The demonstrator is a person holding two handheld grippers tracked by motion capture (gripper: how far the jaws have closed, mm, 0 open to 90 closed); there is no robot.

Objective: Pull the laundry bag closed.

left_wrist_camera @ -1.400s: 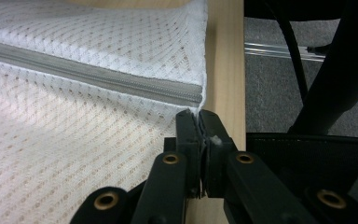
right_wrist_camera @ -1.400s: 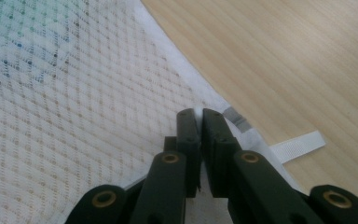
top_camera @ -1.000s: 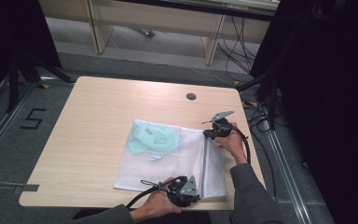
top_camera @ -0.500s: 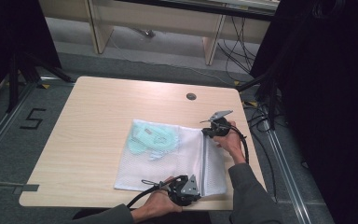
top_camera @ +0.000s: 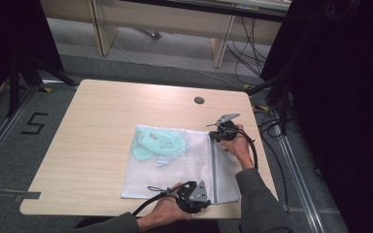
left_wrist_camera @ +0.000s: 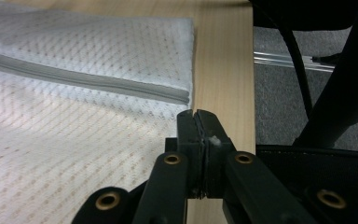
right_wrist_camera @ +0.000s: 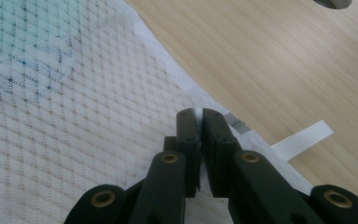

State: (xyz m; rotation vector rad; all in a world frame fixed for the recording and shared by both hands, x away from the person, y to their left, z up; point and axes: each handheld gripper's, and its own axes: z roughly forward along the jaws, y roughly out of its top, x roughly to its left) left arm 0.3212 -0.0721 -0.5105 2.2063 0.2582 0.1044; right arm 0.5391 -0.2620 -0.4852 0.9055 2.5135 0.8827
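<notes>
A white mesh bag (top_camera: 175, 170) lies flat on the right half of the wooden table (top_camera: 102, 121), with a mint-green garment (top_camera: 155, 143) inside its far left part. A grey zipper (top_camera: 213, 170) runs near the bag's right side. My left gripper (top_camera: 207, 201) sits at the bag's near edge by the zipper's near end. In the left gripper view its jaws (left_wrist_camera: 196, 114) are pressed together on the mesh edge (left_wrist_camera: 74, 140). My right gripper (top_camera: 212, 135) is at the bag's far edge. Its jaws (right_wrist_camera: 199, 113) pinch white fabric (right_wrist_camera: 74, 140) beside a white ribbon tab (right_wrist_camera: 303, 137).
A round cable hole (top_camera: 199, 100) sits in the table beyond the right gripper. The table's right edge (top_camera: 264, 160) is close to the bag, with floor rails and cables past it. Bare wood spans the left half of the table.
</notes>
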